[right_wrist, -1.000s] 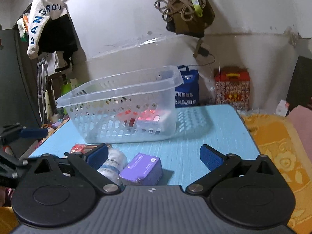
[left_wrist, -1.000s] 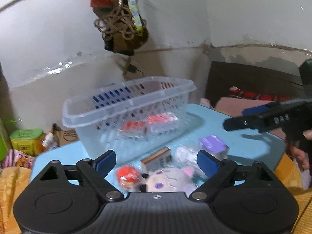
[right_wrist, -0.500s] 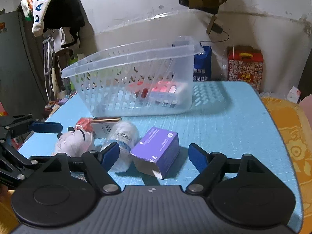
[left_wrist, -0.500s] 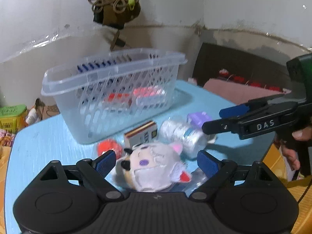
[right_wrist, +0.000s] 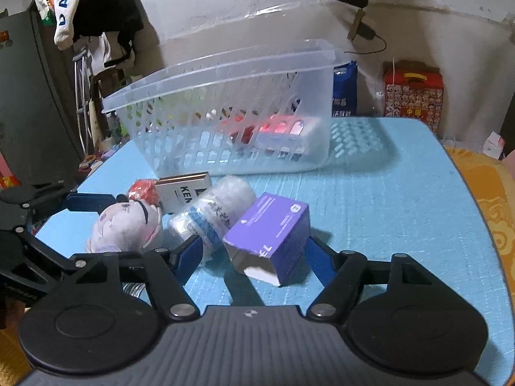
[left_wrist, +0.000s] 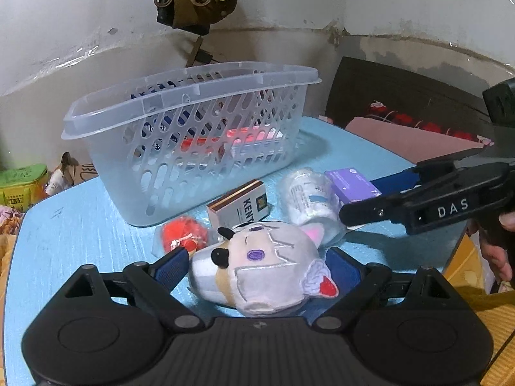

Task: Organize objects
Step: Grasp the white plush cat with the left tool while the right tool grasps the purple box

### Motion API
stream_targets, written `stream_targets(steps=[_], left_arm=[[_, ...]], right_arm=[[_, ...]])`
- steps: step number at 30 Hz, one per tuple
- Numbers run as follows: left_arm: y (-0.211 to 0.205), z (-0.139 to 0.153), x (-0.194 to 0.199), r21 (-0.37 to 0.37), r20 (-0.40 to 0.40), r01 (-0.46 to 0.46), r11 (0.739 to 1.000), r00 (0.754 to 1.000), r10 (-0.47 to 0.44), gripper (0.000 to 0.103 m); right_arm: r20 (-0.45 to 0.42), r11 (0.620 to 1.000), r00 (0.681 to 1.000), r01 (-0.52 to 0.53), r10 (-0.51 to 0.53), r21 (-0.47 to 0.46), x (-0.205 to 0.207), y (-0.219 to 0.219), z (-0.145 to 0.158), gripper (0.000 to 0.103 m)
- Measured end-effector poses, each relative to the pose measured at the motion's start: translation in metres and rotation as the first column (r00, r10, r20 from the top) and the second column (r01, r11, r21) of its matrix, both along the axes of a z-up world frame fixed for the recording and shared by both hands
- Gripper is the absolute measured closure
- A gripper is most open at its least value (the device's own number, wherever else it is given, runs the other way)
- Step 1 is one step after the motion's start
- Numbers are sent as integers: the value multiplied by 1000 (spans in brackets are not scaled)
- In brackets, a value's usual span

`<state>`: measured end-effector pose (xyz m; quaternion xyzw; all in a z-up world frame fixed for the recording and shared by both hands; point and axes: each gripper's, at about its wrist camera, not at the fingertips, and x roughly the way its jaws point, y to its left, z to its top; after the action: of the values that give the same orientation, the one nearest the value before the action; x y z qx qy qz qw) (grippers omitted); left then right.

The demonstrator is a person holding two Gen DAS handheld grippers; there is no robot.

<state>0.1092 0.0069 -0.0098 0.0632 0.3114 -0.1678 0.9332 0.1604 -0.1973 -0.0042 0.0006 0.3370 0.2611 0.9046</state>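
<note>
The left claw (left_wrist: 256, 268) is spread wide, its blue-padded fingers (left_wrist: 170, 265) on either side of a grey-and-white plush animal toy (left_wrist: 260, 270) lying on the light blue surface (left_wrist: 80, 225); whether the pads touch the toy cannot be told. Just beyond the toy lie a small red object in clear wrap (left_wrist: 183, 236), a white and brown cigarette box (left_wrist: 239, 207) and a bubble-wrapped bottle on its side (left_wrist: 309, 202), the bottle touching the toy's ear. Behind them stands a clear slotted plastic basket (left_wrist: 193, 122) holding red and white packets (left_wrist: 244, 143).

The right claw (right_wrist: 252, 255) is also spread wide, its fingers flanking a purple cardboard box (right_wrist: 273, 231) that rests on the same surface; contact is unclear. The wrapped bottle (right_wrist: 212, 214) lies against the box's left side, with the plush toy (right_wrist: 125, 223) farther left between the left claw's fingers (right_wrist: 88, 201). The basket (right_wrist: 225, 106) stands farther back.
</note>
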Motion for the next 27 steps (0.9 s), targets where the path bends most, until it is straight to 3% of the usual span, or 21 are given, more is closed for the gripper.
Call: stream_targets(steps=[6,9,11,13,14,27], left_arm=[[4,-2,5,-28,-22,-5,1000,1000,5,9],[1,-6,6,-9,-23,2,1000,1000,-2,8],[0,-8,8,-4,-28,0,1000,1000,0,8],[0,-8,10,3,-30,-9,1000,1000,9,10],[0,-8,10,6,-30,-12,1000,999,12,14],[8,11,-3,-29,87,-20,999,996,22,17]], right_arm=[[-6,1000,1000,9,-9,-2,3,2,-4,29],[-22,1000,1000,10,-10,-18,5,6,-9,28],[-9,999,1000,7,-7,-41,4,8,-9,34],[-5,999,1000,6,-6,-48,3,7,-7,48],[-8,999,1000,3,-3,-42,2,5,-7,49],[93,998,996,18,-13,-53,-9,0,9,54]])
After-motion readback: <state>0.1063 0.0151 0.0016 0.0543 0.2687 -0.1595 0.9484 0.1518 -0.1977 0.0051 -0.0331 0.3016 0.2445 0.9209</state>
